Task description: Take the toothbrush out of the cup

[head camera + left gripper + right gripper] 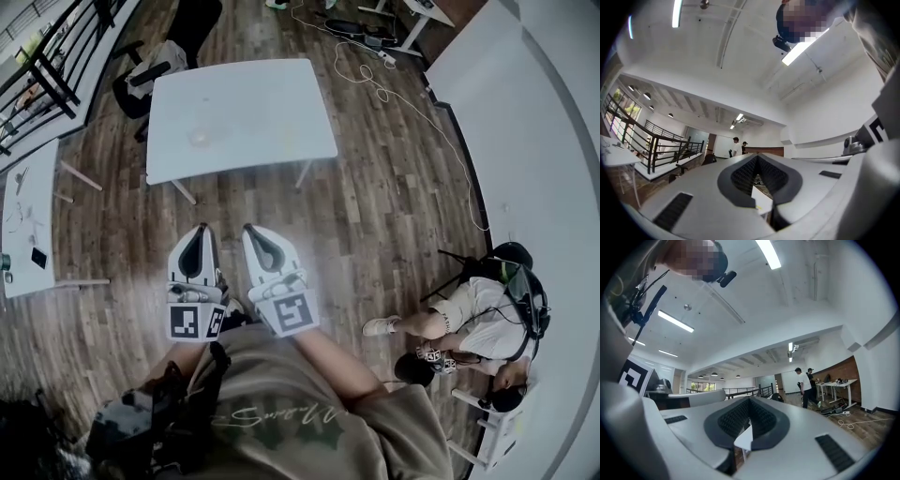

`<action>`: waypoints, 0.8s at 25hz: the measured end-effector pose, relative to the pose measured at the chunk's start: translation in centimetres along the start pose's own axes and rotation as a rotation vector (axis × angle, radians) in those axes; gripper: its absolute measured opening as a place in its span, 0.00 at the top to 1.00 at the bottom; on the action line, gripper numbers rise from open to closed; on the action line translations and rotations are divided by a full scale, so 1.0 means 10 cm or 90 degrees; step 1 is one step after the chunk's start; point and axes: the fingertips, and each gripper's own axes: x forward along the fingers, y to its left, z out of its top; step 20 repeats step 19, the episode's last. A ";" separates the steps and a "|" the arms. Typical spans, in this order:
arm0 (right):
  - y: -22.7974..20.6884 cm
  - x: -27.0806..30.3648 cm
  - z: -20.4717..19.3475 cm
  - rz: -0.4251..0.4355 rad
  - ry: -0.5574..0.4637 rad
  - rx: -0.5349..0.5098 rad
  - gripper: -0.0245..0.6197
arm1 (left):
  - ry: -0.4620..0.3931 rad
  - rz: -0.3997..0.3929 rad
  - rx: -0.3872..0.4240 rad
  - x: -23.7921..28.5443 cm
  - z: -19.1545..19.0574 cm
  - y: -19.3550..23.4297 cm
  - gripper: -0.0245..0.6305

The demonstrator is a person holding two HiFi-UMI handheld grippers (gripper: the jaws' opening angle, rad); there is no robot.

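1. Wooden plank floor (375,187) of an open office filled the head view, with a white rectangular table (244,103) standing ahead of the person.
2. White hand-held left gripper (199,230) was held low, close against the khaki-green sweatshirt (309,412). In the left gripper view (757,158) its jaws were pressed together at the tips with nothing between them.
3. White hand-held right gripper (251,228) was just beside it. In the right gripper view (749,401) its jaws were likewise clenched on nothing.
4. Both grippers were well apart from the table and pointed roughly level, out into the room.
5. Toothbrush and cup: neither could be made out in any view. A faint pale smudge (199,137) sat on the tabletop, too small to identify.
6. Seated person (469,314) was on the floor at the right, uninvolved.
7. Progress, as a judgement: undecidable. Empty, closed grippers away from the table fit a toothbrush waiting in its cup as well as one lifted out and set down.
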 end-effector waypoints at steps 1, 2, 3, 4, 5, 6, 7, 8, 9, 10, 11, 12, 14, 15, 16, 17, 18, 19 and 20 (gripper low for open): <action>0.05 0.01 0.03 0.003 -0.007 -0.006 0.98 | -0.003 0.002 0.000 -0.02 0.02 0.03 0.95; 0.10 0.01 0.05 0.005 -0.012 -0.012 0.98 | -0.005 0.003 0.001 -0.04 0.03 0.05 0.95; 0.14 0.01 0.05 0.007 -0.014 -0.016 0.98 | -0.007 0.004 0.002 -0.06 0.04 0.06 0.95; 0.17 0.00 0.06 0.009 -0.014 -0.016 0.98 | -0.009 0.004 0.002 -0.08 0.06 0.07 0.95; 0.19 0.00 0.06 0.010 -0.014 -0.015 0.98 | -0.012 0.004 0.002 -0.10 0.08 0.07 0.95; 0.21 0.00 0.07 0.012 -0.015 -0.014 0.98 | -0.015 0.005 0.004 -0.11 0.10 0.07 0.94; 0.23 0.00 0.08 0.013 -0.016 -0.014 0.98 | -0.017 0.007 0.005 -0.13 0.12 0.08 0.95; 0.25 0.00 0.09 0.015 -0.015 -0.013 0.98 | -0.019 0.010 0.006 -0.14 0.14 0.09 0.95; 0.26 -0.01 0.09 0.016 -0.014 -0.013 0.98 | -0.021 0.014 0.005 -0.16 0.15 0.10 0.95; 0.27 -0.01 0.10 0.018 -0.015 -0.013 0.98 | -0.022 0.018 0.003 -0.17 0.16 0.12 0.94; 0.28 0.00 0.11 0.020 -0.016 -0.014 0.98 | -0.024 0.021 0.002 -0.18 0.17 0.13 0.95; 0.29 0.00 0.12 0.022 -0.019 -0.016 0.98 | -0.026 0.024 0.002 -0.20 0.18 0.14 0.94; 0.30 -0.01 0.14 0.024 -0.020 -0.017 0.98 | -0.027 0.029 0.003 -0.23 0.19 0.14 0.95; 0.30 -0.02 0.14 0.025 -0.021 -0.016 0.98 | -0.028 0.031 0.004 -0.24 0.20 0.13 0.95; 0.30 -0.03 0.15 0.025 -0.021 -0.016 0.98 | -0.029 0.033 0.005 -0.26 0.21 0.13 0.95; 0.31 -0.04 0.15 0.026 -0.021 -0.015 0.98 | -0.030 0.035 0.006 -0.28 0.23 0.13 0.95; 0.32 -0.05 0.16 0.027 -0.020 -0.014 0.98 | -0.031 0.037 0.007 -0.30 0.24 0.14 0.95; 0.33 -0.06 0.16 0.028 -0.020 -0.014 0.98 | -0.032 0.039 0.008 -0.32 0.25 0.14 0.95; 0.33 -0.06 0.16 0.028 -0.020 -0.014 0.98 | -0.032 0.039 0.008 -0.32 0.25 0.14 0.95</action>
